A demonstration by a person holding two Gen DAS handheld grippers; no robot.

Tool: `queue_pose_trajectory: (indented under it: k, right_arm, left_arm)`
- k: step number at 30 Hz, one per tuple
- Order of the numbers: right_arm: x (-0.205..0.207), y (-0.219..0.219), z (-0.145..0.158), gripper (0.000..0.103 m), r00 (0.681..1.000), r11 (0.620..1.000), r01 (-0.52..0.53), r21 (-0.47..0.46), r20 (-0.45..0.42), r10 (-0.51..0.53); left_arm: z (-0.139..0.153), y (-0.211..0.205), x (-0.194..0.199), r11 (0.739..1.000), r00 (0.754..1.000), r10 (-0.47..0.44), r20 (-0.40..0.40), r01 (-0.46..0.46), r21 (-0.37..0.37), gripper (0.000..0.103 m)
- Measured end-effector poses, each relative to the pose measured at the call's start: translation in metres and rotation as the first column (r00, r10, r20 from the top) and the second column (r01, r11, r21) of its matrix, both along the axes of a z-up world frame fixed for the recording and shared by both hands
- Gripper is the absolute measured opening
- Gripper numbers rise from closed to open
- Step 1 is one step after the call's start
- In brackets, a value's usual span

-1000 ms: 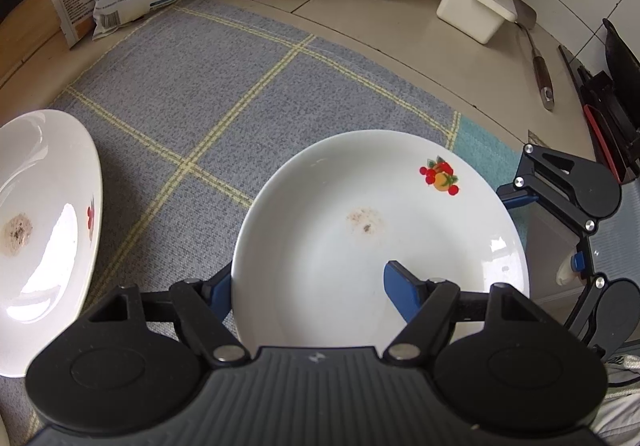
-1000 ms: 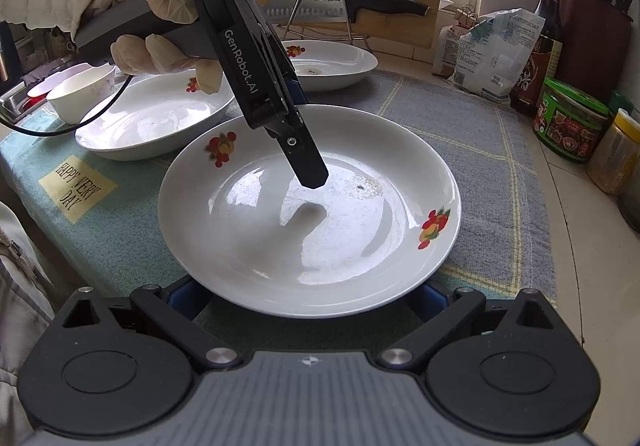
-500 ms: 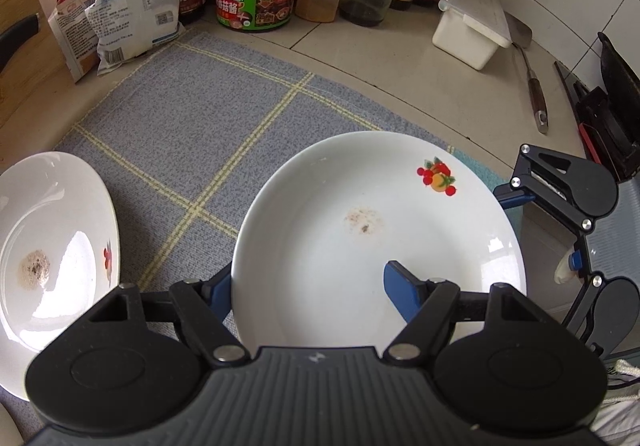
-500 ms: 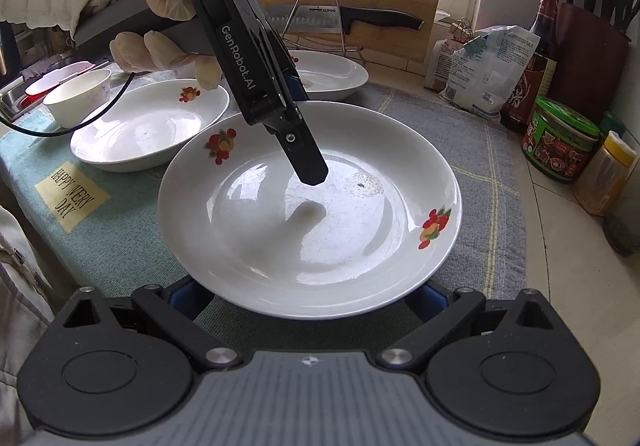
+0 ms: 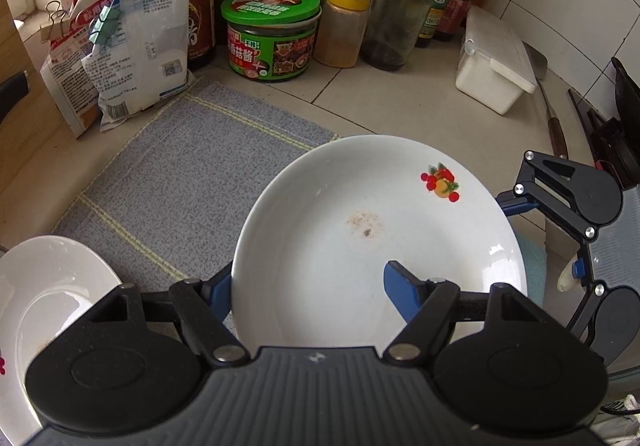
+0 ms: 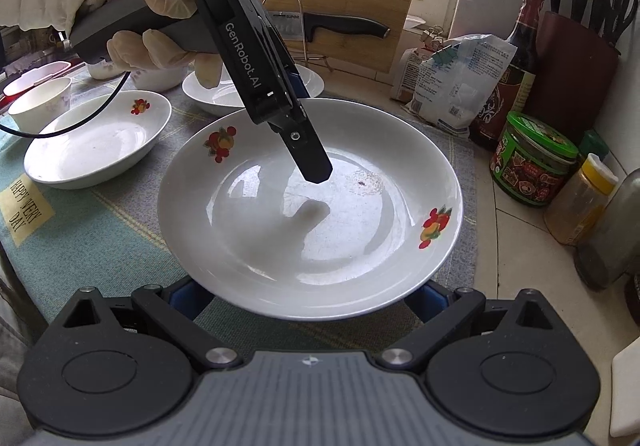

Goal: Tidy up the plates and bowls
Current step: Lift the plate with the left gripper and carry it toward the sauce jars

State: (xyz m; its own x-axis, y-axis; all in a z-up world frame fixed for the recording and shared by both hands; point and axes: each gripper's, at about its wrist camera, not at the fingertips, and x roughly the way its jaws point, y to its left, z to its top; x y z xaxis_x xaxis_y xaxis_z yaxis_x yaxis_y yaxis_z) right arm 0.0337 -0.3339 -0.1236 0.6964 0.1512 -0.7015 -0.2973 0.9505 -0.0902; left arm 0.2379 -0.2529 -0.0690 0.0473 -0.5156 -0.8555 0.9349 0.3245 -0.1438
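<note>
Tiled kitchen counter (image 5: 400, 94) partly covered by a grey woven mat with yellow stripes (image 5: 192, 174) forms the setting. A white shallow plate with red fruit decals (image 5: 372, 242) is clamped at its rim by the left gripper (image 5: 308, 286): one blue finger lies inside the plate, the other outside below the rim. In the right wrist view the same plate (image 6: 312, 206) is seen raised above the mat, and the right gripper (image 6: 308, 292) is seen with its jaws apart, one blue pad at each side beneath the plate's near edge; contact cannot be told. A gloved hand (image 6: 156, 2) is seen holding the left gripper's handle. To the left, a second white fruit-decal plate (image 6: 96, 144) rests on the cloth, and a third white plate (image 6: 224, 92) lies farther back. A small white bowl (image 6: 40, 108) stands at the far left. A green-lidded jar (image 5: 272, 34), a yellow-capped spice jar (image 5: 344, 26) and a white lidded box (image 5: 494, 62) are lined along the wall.
</note>
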Motion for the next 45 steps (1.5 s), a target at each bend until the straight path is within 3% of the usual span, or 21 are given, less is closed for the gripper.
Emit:
queue_pose_trajectory:
  k: [25, 37, 45]
  right_arm:
    - [0.058, -0.039, -0.023, 0.101, 0.997, 0.998, 0.065, 0.016, -0.053, -0.064]
    - [0.065, -0.045, -0.029, 0.102, 0.994, 0.995, 0.085, 0.058, -0.067, -0.081]
    - [0.063, -0.045, -0.026, 0.102, 0.993, 0.995, 0.093, 0.046, -0.072, -0.089]
  left_arm:
    - [-0.038, -0.045, 0.049, 1.000, 1.000, 0.007, 0.004, -0.007, 0.007, 0.075]
    - [-0.042, -0.048, 0.052, 1.000, 1.000, 0.005, 0.017, -0.005, 0.008, 0.075]
    - [-0.032, -0.038, 0.046, 1.000, 0.999, 0.020, 0.036, -0.020, -0.004, 0.080]
